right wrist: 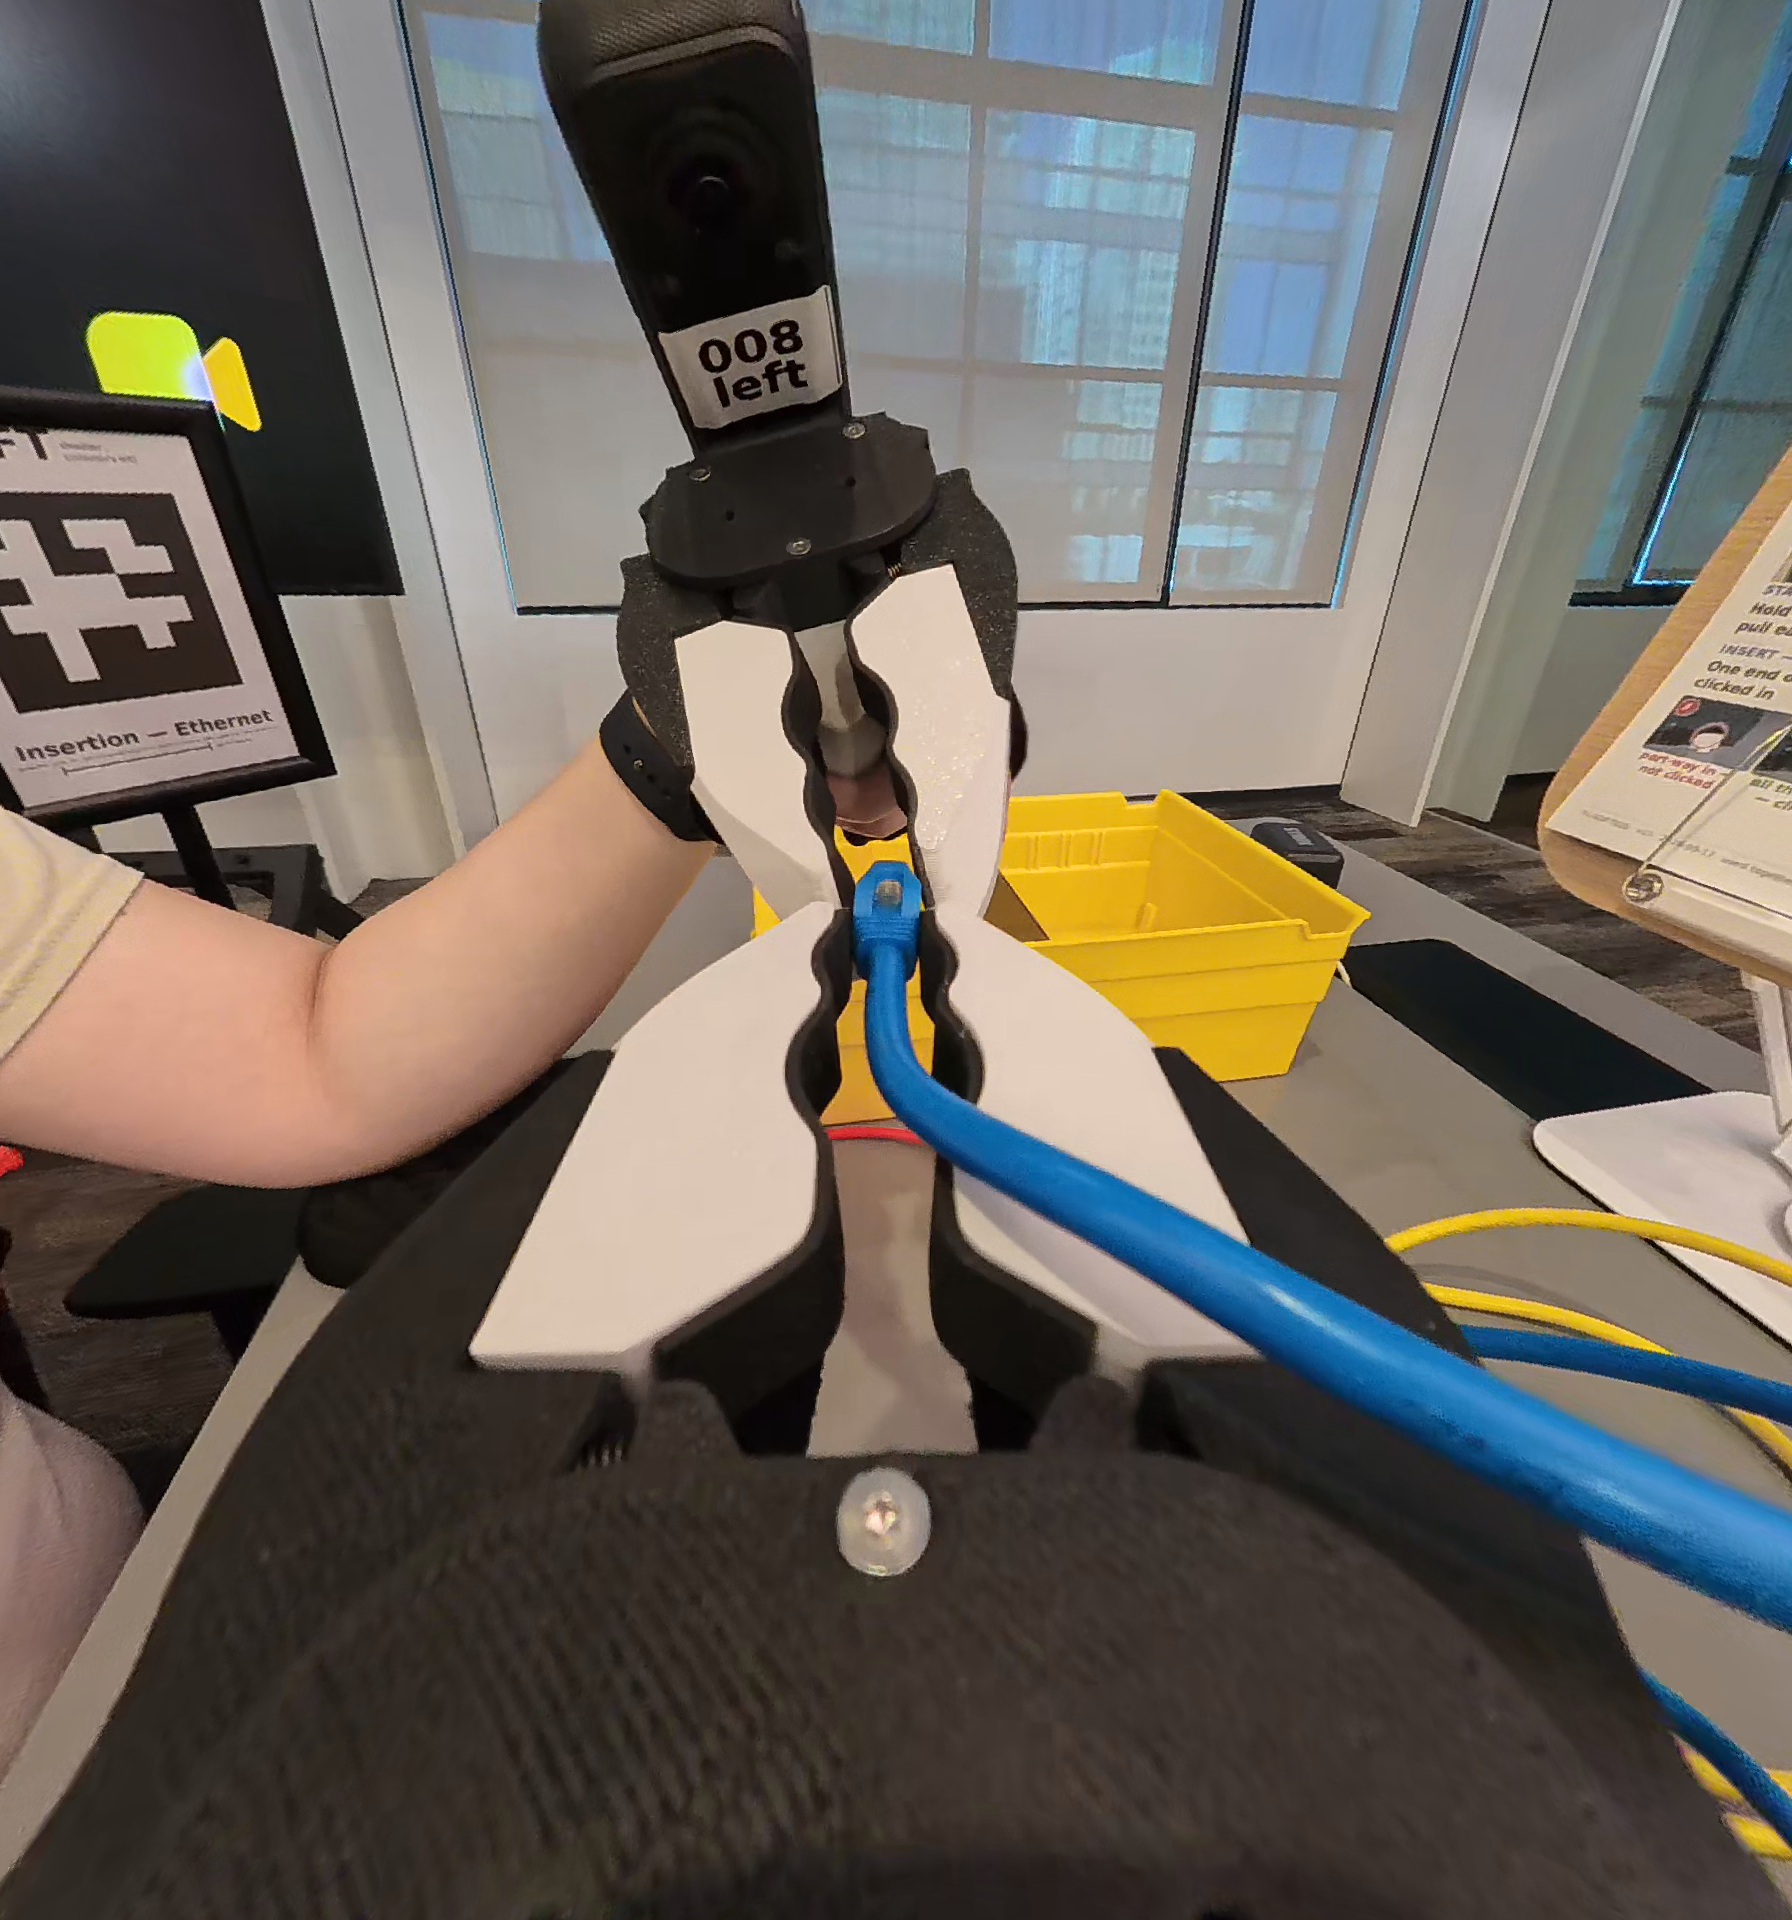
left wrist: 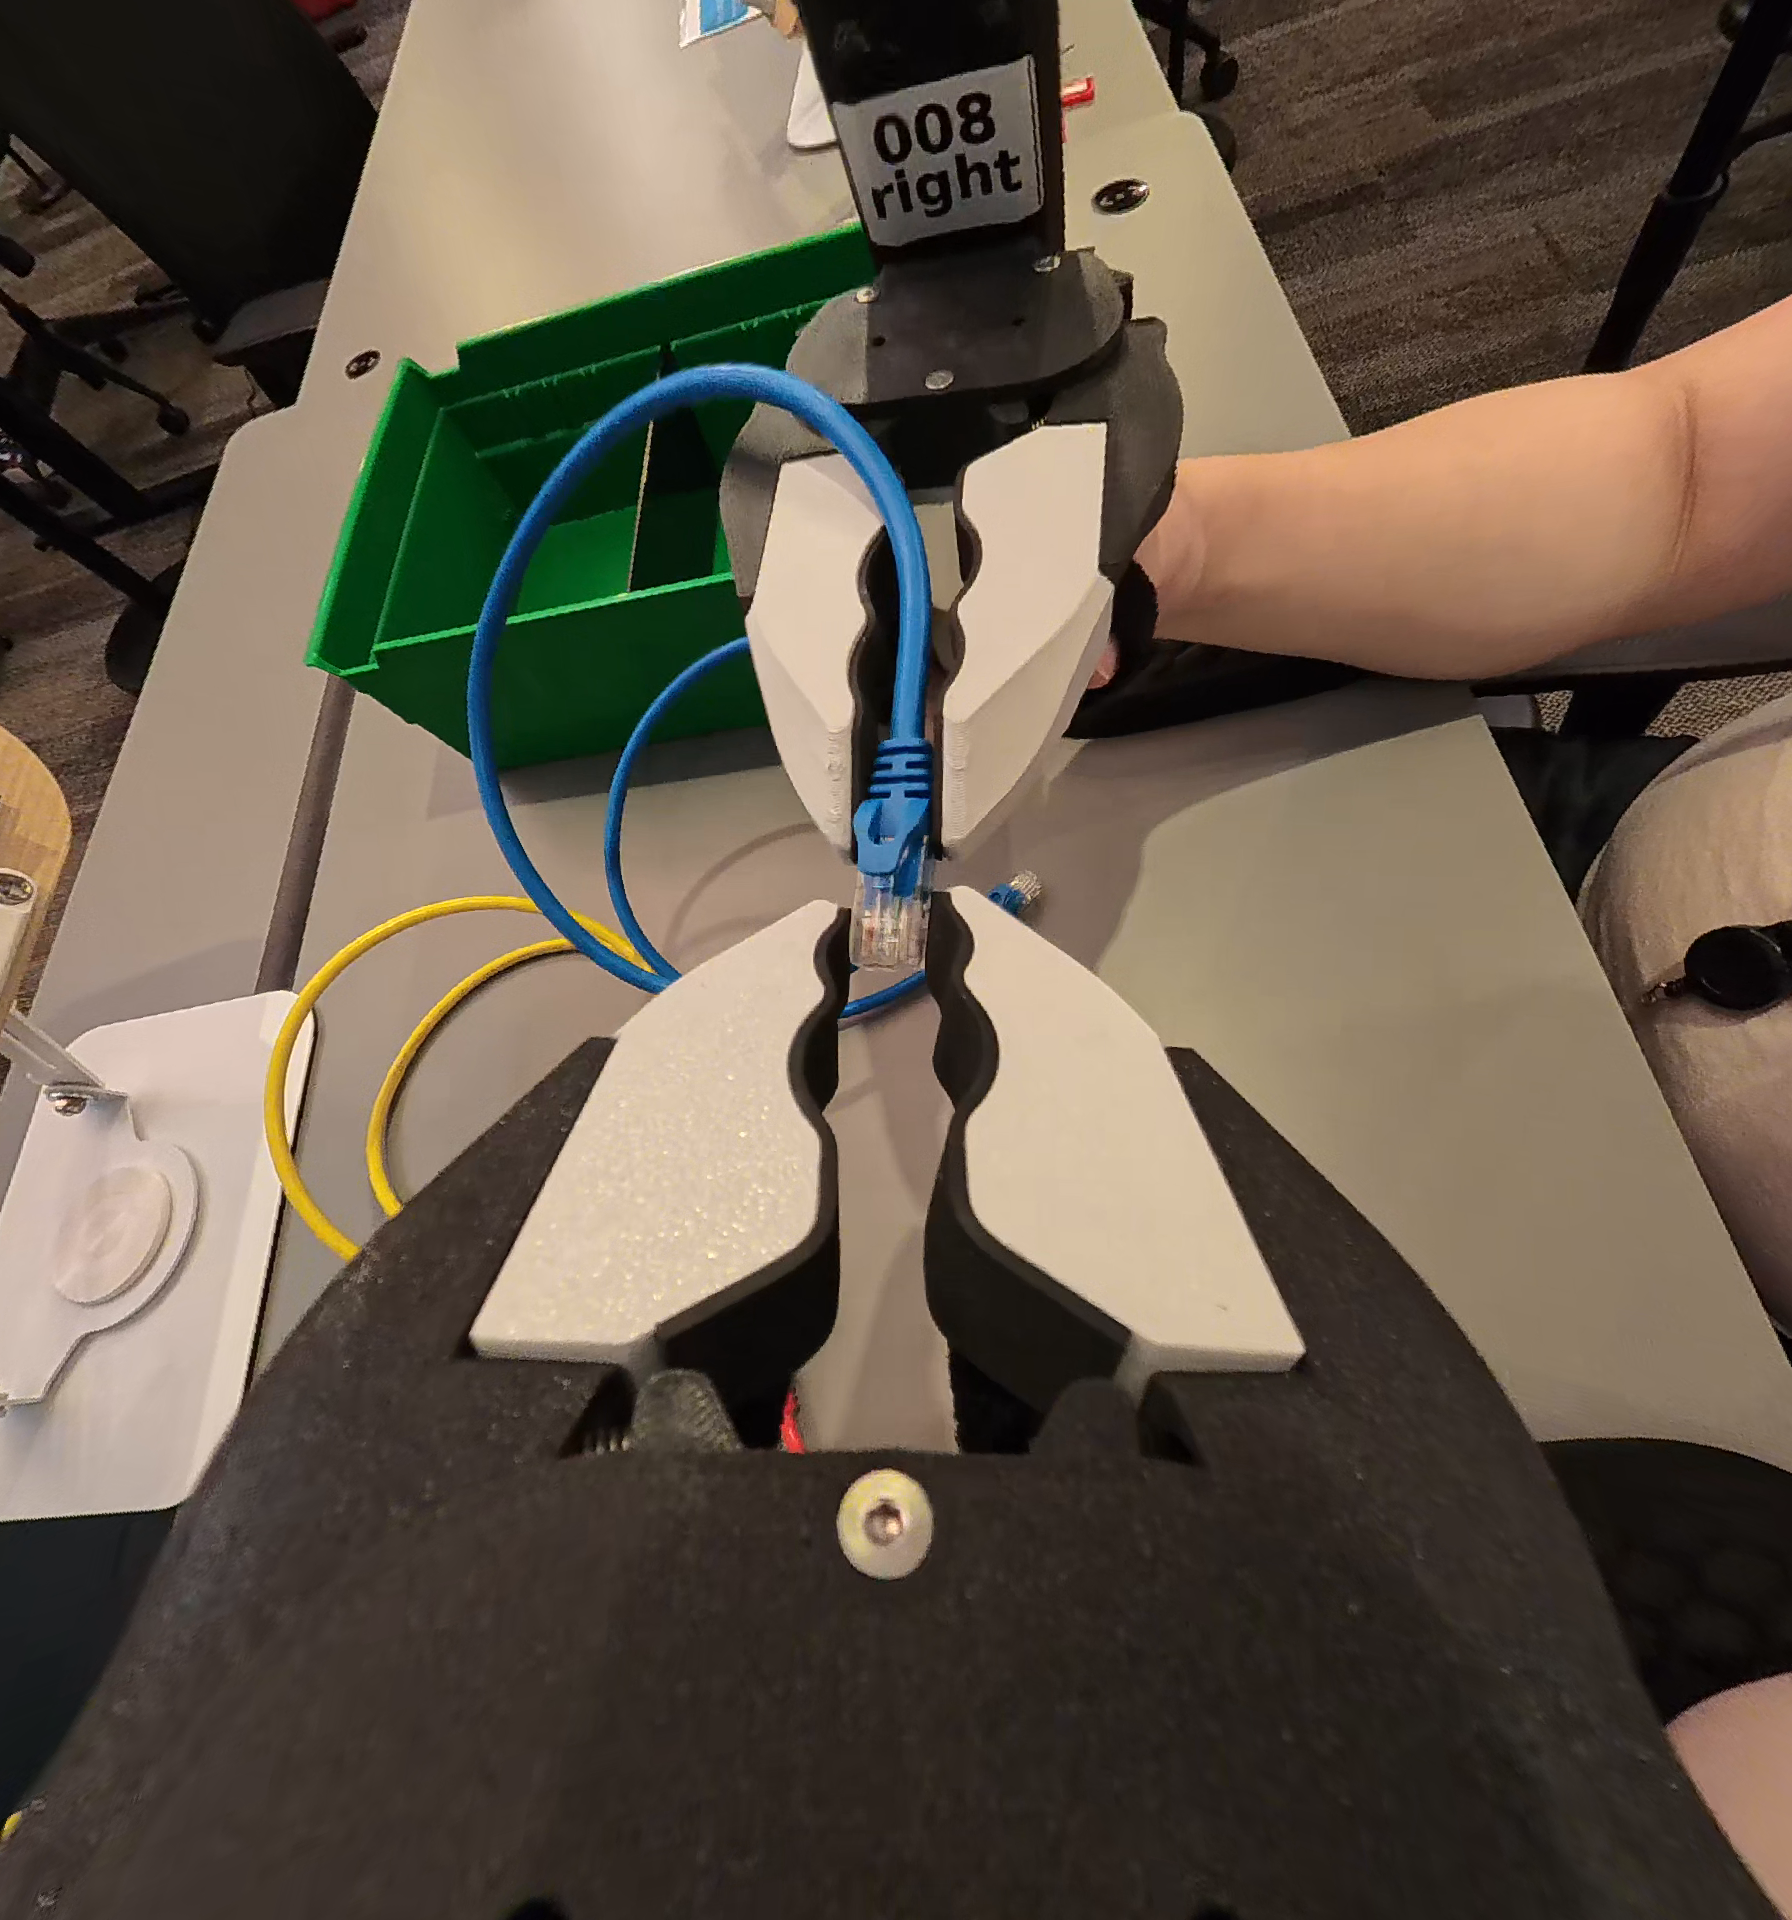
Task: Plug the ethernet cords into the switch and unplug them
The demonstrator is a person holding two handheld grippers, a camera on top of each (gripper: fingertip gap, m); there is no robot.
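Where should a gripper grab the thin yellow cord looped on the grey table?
Probably the outer curve of the thin yellow cord, coming down from above, fingers across it. It lies flat on the grey table, that curve is clear of the blue cord, and its plugs are hidden.

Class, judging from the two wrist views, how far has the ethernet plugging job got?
Done: nothing visibly plugged; no switch is in view. In hand: the right gripper clamps the blue cord at its boot, the clear plug between the left gripper's fingertips. Left: the yellow cord lies loose on the table.
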